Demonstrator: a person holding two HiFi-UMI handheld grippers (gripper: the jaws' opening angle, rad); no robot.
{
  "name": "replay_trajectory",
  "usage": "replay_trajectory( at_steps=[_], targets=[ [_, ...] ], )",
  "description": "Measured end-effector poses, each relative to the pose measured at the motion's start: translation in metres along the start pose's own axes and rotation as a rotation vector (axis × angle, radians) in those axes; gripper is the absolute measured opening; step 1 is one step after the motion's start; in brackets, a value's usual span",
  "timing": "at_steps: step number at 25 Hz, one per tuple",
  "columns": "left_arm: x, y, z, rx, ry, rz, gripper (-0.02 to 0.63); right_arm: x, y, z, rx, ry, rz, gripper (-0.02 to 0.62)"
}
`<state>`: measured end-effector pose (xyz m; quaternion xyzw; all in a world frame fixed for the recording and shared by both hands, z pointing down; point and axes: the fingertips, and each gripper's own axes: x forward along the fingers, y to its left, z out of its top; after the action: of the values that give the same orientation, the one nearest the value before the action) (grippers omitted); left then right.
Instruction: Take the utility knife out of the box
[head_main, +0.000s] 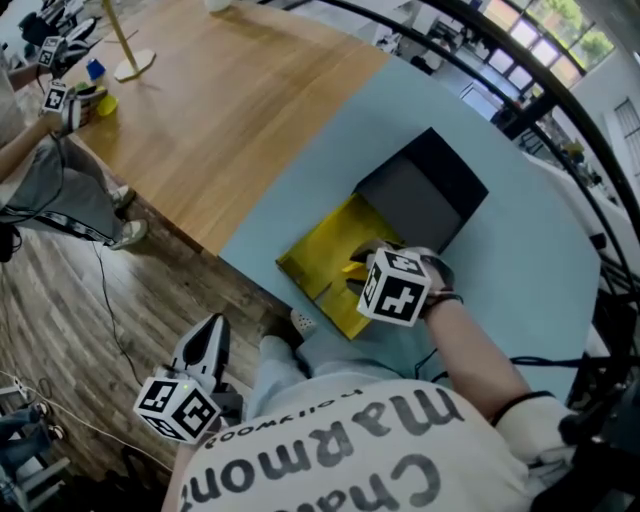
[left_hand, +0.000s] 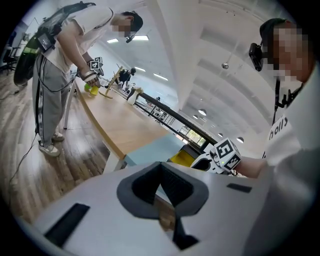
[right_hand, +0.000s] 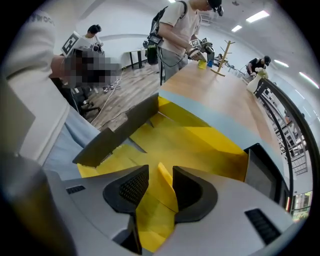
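Observation:
The box (head_main: 425, 190) is black outside and lies opened on the light blue cover, its yellow flaps (head_main: 320, 265) spread toward me. No utility knife shows in any view. My right gripper (head_main: 362, 262) points steeply down over the yellow flaps. In the right gripper view its jaws (right_hand: 160, 185) stand open, with a raised yellow flap edge (right_hand: 165, 175) between the pads and a gap on the left side. A dark cardboard flap (right_hand: 120, 135) lies to the left. My left gripper (head_main: 210, 330) hangs off the table by my leg, its jaws (left_hand: 161, 182) shut on nothing.
The blue cover (head_main: 520, 260) lies over one end of a long wooden table (head_main: 230, 100). A person (head_main: 60, 170) works at the table's far end near a wooden stand (head_main: 130, 50). Wood floor with cables (head_main: 100, 300) lies to the left; a black railing (head_main: 540, 90) curves behind.

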<state>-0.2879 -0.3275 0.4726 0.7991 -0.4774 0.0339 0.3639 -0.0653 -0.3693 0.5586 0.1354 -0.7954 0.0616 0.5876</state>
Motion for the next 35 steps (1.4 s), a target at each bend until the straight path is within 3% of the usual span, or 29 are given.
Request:
replay_trajectory(
  at_steps=[15,23,27,35],
  targets=[
    [0.0,0.006,0.006,0.005,0.001,0.011,0.002,0.008,0.001,0.001,-0.02,0.015,0.022,0.056],
    [-0.005,0.001,0.0,0.007,-0.009,0.004,0.002,0.003,0.0,0.006,0.008,-0.018,0.003,0.052],
    [-0.012,0.001,-0.001,0.002,-0.032,0.002,0.002,-0.006,-0.008,0.01,0.045,-0.074,-0.063,0.051],
    [-0.025,-0.005,-0.009,0.02,-0.051,-0.017,0.002,-0.042,-0.019,0.027,0.251,-0.33,-0.2,0.051]
  ],
)
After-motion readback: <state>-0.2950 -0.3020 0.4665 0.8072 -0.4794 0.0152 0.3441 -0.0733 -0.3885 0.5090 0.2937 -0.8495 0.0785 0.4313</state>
